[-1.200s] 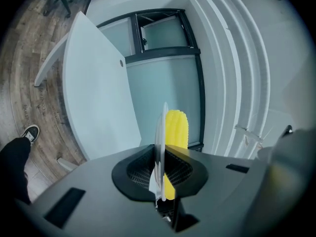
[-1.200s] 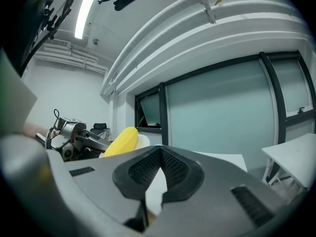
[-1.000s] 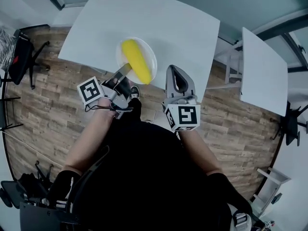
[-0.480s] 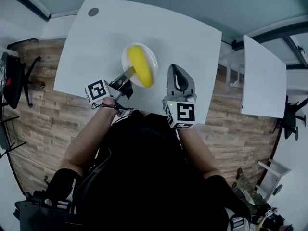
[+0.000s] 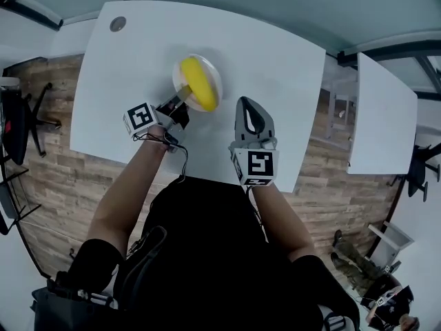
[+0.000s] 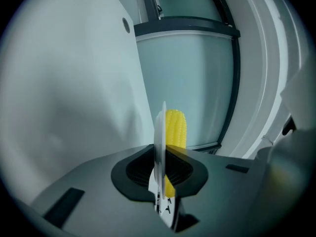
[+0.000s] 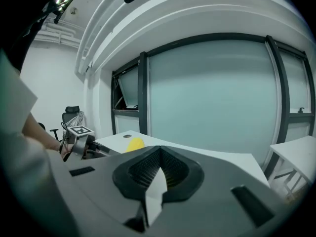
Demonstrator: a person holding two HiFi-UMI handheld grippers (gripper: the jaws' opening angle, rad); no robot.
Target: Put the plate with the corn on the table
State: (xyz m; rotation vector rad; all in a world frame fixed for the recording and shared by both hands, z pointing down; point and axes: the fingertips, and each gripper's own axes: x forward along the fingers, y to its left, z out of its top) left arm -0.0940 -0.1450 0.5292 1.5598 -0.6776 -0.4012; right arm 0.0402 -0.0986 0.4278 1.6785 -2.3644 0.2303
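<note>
Left tongs [image 5: 183,93] are clamped hard on the near rim of the white plate [image 5: 214,81], and the left gripper view confirms it: left tongs [image 6: 161,181] pinch the plate [image 6: 163,127] edge-on, with the yellow corn cob [image 6: 176,127] riding just past the pads. The corn cob [image 5: 195,81] lies across the plate's middle. The plate sits out over the middle of the white surface [image 5: 275,54], a little towards its left edge; whether it rests on the surface or hangs just above it, I cannot tell.

The left forearm reaches forward and slightly rightward from the near edge, wrist rolled so the marker cube [image 5: 140,118] faces up and outward.

The right tongs [image 5: 249,104] are out over the surface too, near its near edge, well apart from the plate, pointing at the far edge on a straight forearm. In the right gripper view, the right tongs [image 7: 157,174] are pressed together with nothing between them.
</note>
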